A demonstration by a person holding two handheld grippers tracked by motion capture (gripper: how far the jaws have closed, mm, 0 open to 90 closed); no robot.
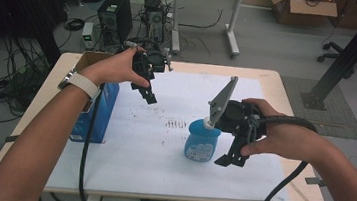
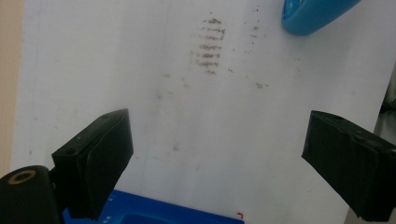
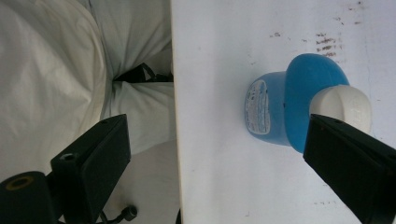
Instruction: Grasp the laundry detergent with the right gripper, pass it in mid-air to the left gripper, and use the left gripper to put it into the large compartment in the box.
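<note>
Both arms are bare, no sleeves, with a white-strapped watch [image 1: 80,84] on the left wrist. The left tool [image 1: 149,97] and right tool [image 1: 228,160] are chunky matte black plastic with blocky jaws. A thick black cable [image 1: 278,186] trails off the right one, which also wears a grey three-cornered plate [image 1: 221,101]. There's a brass-ringed screw hole [image 2: 21,177] near a jaw base.

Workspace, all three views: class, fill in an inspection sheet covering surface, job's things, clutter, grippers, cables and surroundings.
Surface: white sheet on a wooden table, with brown smudge marks.
Job's things: blue bottle with white cap, upright.
Clutter: blue box at the table's left edge.
Grippers: left gripper open above the sheet; right gripper open beside the bottle.
Cables: black cable trailing from each gripper.
Surroundings: computer tower, floor cables, desk, cardboard box.
</note>
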